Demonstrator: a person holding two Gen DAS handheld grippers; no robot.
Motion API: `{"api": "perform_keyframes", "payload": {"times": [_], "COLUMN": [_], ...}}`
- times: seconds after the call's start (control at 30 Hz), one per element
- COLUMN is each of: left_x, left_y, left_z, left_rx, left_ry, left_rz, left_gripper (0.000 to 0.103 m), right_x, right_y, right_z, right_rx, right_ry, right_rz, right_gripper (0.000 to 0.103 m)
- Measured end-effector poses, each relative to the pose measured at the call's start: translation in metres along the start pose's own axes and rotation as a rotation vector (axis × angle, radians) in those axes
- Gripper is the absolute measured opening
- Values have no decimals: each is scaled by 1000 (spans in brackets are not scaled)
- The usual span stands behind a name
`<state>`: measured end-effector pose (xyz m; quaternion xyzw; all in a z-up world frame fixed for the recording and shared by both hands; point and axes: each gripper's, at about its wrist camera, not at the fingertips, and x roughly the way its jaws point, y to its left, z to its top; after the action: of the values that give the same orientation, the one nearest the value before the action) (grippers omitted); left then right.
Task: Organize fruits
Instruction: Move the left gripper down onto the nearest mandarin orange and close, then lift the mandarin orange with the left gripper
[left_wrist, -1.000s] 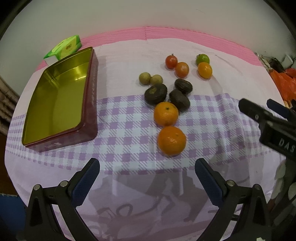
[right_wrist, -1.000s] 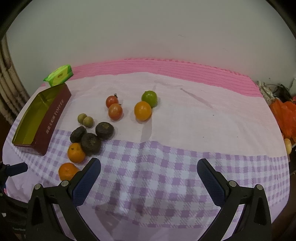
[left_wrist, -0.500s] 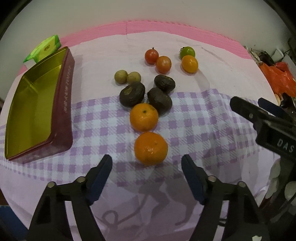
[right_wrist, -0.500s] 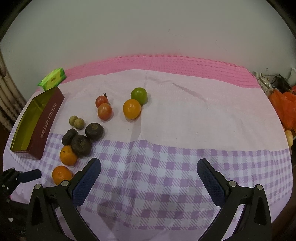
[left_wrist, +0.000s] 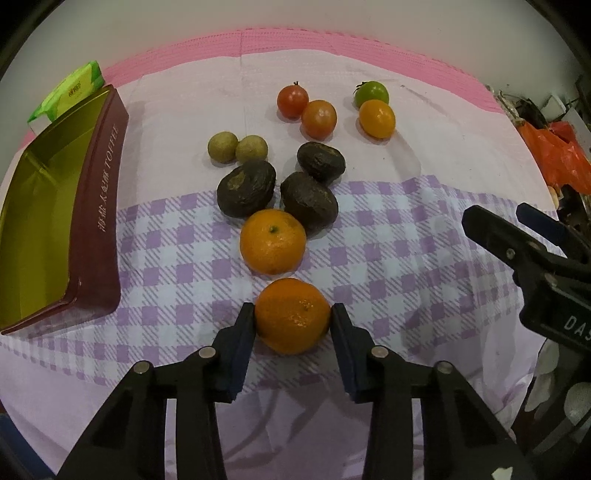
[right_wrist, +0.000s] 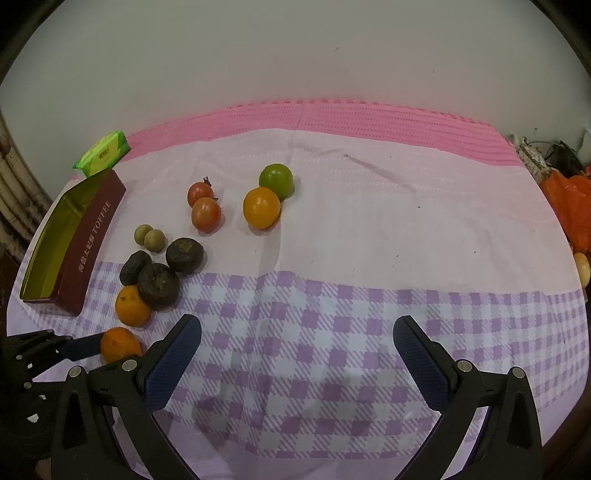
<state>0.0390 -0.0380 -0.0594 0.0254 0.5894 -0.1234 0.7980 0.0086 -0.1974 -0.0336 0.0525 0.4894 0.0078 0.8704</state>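
Observation:
My left gripper (left_wrist: 292, 314) is shut on the nearest orange (left_wrist: 291, 315), which rests on the checked cloth; both pads touch its sides. It also shows in the right wrist view (right_wrist: 120, 345). A second orange (left_wrist: 272, 240) lies just beyond, then three dark brown fruits (left_wrist: 309, 199), two small tan fruits (left_wrist: 236, 147), two red tomatoes (left_wrist: 306, 109), a green tomato (left_wrist: 372, 93) and a yellow one (left_wrist: 376, 119). An open maroon toffee tin (left_wrist: 99, 206) with a gold inside stands at the left. My right gripper (right_wrist: 297, 354) is open and empty above the cloth.
A green tissue pack (left_wrist: 68, 94) lies behind the tin. Orange plastic bags (left_wrist: 557, 151) and clutter sit at the table's right edge. The white wall (right_wrist: 295, 55) backs the table. The right gripper's fingers (left_wrist: 517, 243) show at the right of the left wrist view.
My left gripper moved forward to the nearest orange and closed its jaws onto it. My right gripper stayed open and shifted only slightly.

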Motion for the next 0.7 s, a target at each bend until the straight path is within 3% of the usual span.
{"api": "perform_keyframes", "payload": {"times": [0.3, 0.47, 0.53, 0.6, 0.7], "left_x": [-13, -27, -30, -28, -24], "left_y": [7, 17, 20, 17, 11], "left_z": [-2, 0, 0, -2, -5], "left_rx": [-9, -28, -23, -13, 16], "left_ry": [-22, -52, -56, -51, -51], "left_rz": [-24, -44, -45, -40, -20], "left_gripper": [35, 22, 21, 24, 37], "right_x": [5, 7, 8, 8, 8], "right_y": [4, 8, 9, 10, 10], "right_z": [-2, -4, -4, -5, -5], "right_rx": [-7, -18, -23, -25, -27], "right_ry": [8, 14, 18, 18, 17], "right_rz": [1, 0, -1, 2, 3], "right_gripper": [103, 103, 103, 103, 103]}}
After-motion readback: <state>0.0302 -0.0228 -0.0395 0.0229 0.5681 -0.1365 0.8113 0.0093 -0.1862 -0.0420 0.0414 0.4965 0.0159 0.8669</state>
